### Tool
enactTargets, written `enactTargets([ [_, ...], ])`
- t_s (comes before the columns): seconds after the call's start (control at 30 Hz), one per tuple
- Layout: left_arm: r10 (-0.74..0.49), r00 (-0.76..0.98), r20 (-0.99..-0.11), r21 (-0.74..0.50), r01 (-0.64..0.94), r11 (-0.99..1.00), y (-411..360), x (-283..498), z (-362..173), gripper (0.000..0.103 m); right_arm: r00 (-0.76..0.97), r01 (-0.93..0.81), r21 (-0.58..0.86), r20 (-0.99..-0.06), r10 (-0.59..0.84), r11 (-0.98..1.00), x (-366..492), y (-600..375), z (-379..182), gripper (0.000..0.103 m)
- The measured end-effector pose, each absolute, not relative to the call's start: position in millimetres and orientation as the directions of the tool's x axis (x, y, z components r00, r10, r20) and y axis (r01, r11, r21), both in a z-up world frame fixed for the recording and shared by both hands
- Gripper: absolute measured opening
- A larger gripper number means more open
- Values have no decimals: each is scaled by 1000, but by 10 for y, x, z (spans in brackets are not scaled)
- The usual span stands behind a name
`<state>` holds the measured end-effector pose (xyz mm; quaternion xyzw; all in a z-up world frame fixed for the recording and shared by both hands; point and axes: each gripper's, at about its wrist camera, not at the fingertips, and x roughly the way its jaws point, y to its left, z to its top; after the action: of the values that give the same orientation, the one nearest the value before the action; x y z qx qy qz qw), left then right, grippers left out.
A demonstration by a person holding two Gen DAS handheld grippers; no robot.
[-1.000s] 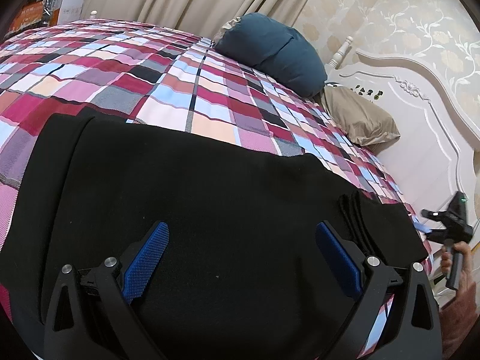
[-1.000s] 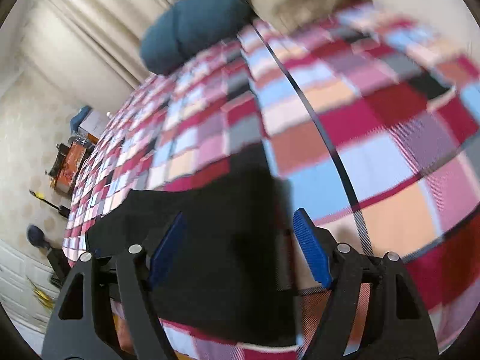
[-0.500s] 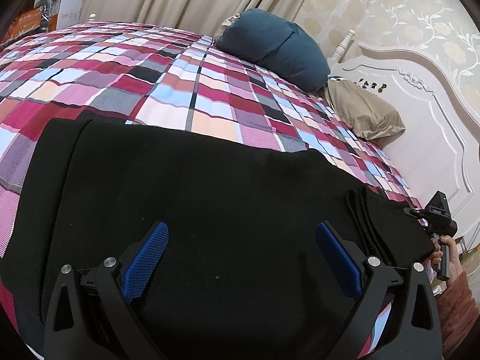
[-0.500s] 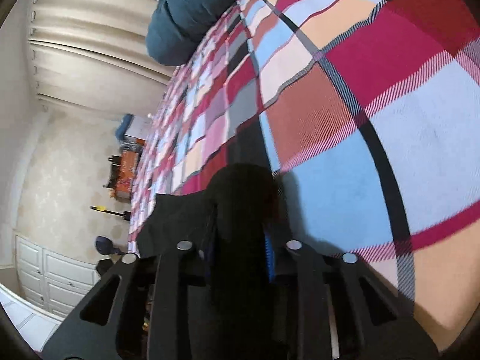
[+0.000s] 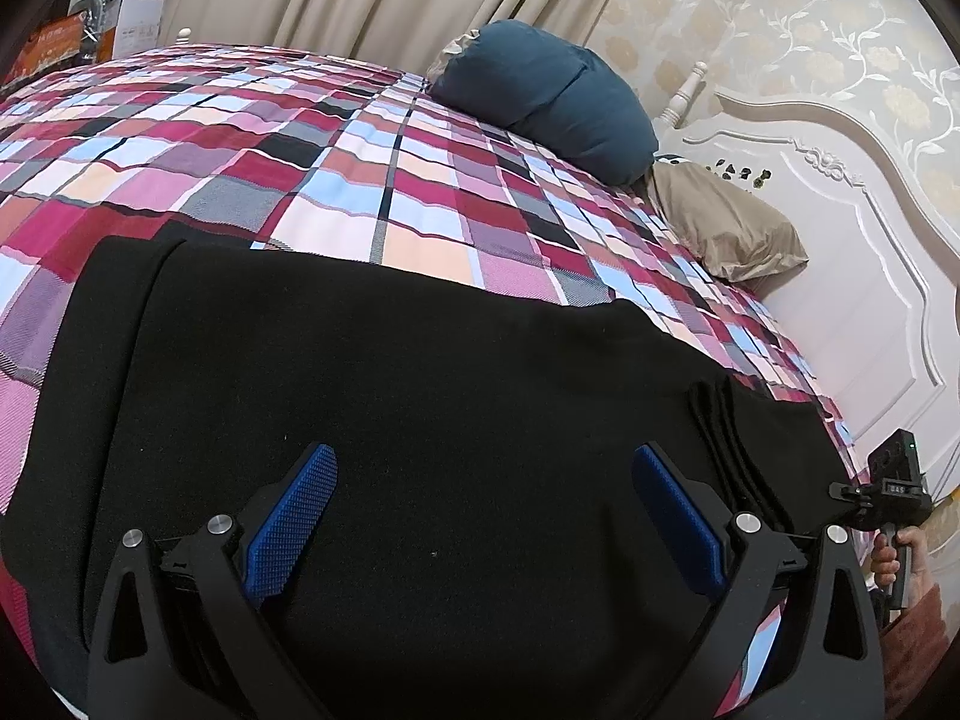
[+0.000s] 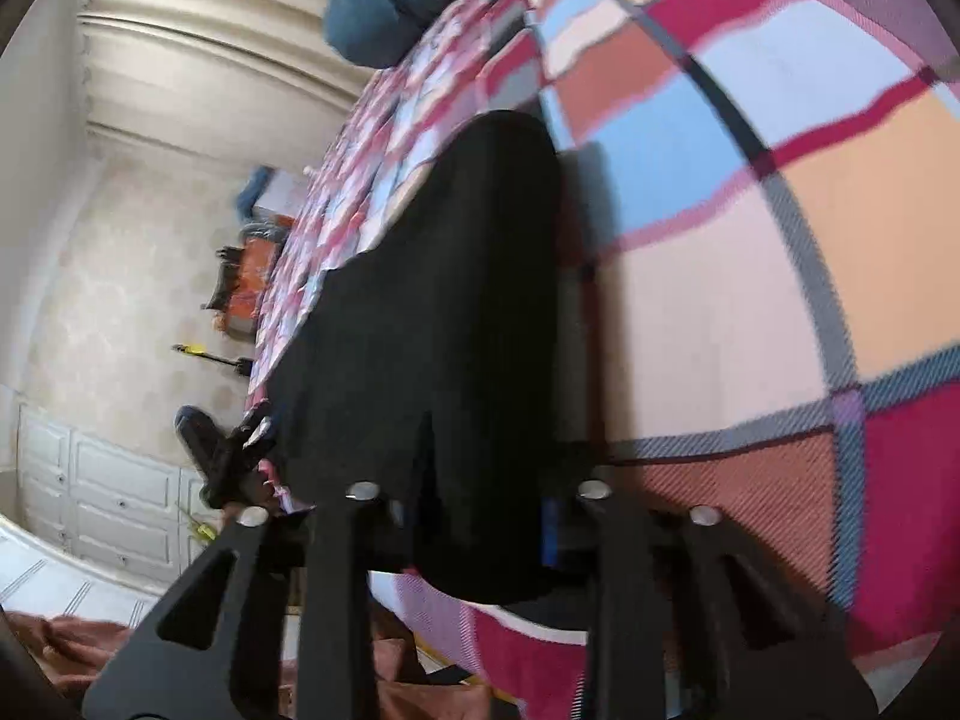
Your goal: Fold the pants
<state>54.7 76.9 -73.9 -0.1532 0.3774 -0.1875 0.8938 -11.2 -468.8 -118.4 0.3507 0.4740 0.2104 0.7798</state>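
Black pants (image 5: 420, 420) flat on bed (image 5: 360, 180) | right gripper (image 6: 474, 498) went from apart to clamped on pants end | left gripper (image 5: 480, 516) fingers apart above cloth | fold can start

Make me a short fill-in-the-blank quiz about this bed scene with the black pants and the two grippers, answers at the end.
1. The black pants lie on a bedspread with a ____ pattern.
2. The left gripper hovers above the pants with its jaws ____.
3. The right gripper is ____ on a fold of the pants.
4. Next to the tan pillow lies a pillow of dark ____ colour.

Missing words: checked; open; shut; blue
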Motion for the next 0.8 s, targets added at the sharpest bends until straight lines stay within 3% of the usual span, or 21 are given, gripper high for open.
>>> enactTargets([
  [0.23,-508,614,-604,-444,270,854,833,560,-736,98,493,-8,705,-614,616,709,-153,-4740,-1190,22],
  [0.33,-531,590,-609,-464,278,841,859,587,-724,98,511,-5,674,-633,582,738,-210,-4708,-1053,31],
  [0.4,-545,578,-608,-477,283,832,878,592,-710,98,537,-2,619,-662,523,786,-253,-4686,-922,48],
  [0.43,-555,576,-600,-491,283,824,900,589,-704,98,570,15,577,-676,467,817,-291,-4661,-812,52],
  [0.57,-618,581,-529,-608,248,754,1107,542,-671,98,629,22,505,-678,381,863,-406,-4542,-532,58],
  [0.8,-633,642,-433,-735,155,660,1846,413,-556,98,638,-45,482,-661,396,875,-456,-4004,-341,67],
])
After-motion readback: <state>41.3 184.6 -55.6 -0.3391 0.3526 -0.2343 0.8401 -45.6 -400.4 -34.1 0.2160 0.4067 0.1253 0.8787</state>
